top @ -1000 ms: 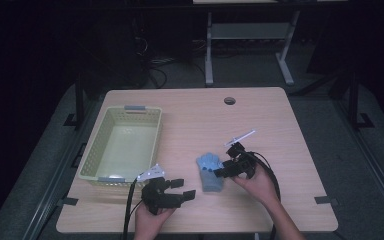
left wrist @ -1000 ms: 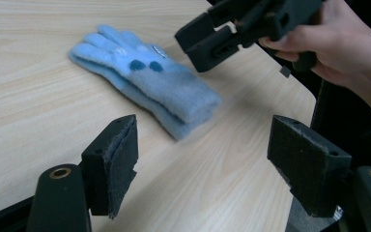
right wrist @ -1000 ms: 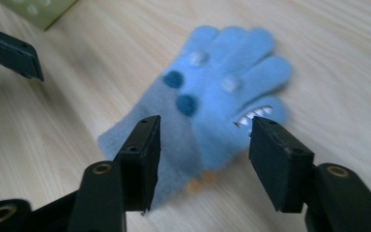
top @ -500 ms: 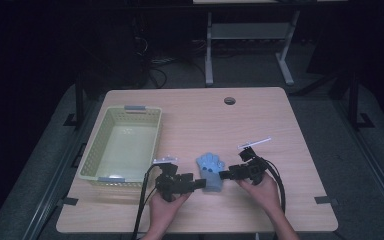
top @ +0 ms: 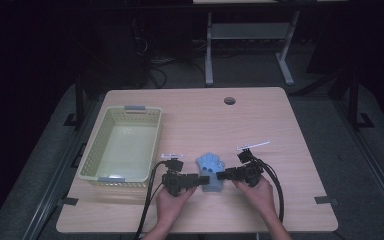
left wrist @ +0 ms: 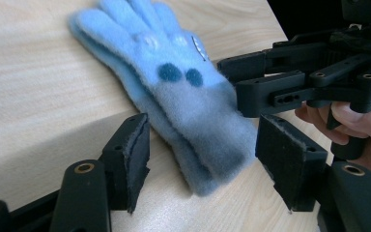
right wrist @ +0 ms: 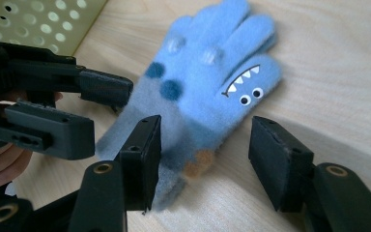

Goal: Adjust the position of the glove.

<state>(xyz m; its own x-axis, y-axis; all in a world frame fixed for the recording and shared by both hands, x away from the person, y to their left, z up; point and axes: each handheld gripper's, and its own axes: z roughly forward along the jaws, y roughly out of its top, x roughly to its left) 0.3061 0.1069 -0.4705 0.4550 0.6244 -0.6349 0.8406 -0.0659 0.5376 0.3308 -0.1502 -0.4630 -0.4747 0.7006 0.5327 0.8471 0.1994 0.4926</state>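
A pair of light-blue fleece gloves [top: 210, 170] lies flat on the desk [top: 280, 125], one stacked on the other, fingers pointing away from the person and cuffs toward the near edge; this looks like a set-up for a two-sided pick, since both tongs come at the cuff end from opposite flanks. The left tongs [left wrist: 203, 159] straddle the grey cuff, their jaws having just been closing, yet the pads stand clear of the fleece on both sides, so nothing is gripped. The right tongs [right wrist: 203, 145] also bracket the cuff, jaws moderately wide and just narrowing; the left pad sits at or over the cuff's edge, the right pad apart from the fabric with bare wood between, and no squeeze shows. In the high view the gloves rest between the two hands, near the front of the desk. The pale green basket [top: 92, 150] stands just to the left, probably where the pair is meant to go.
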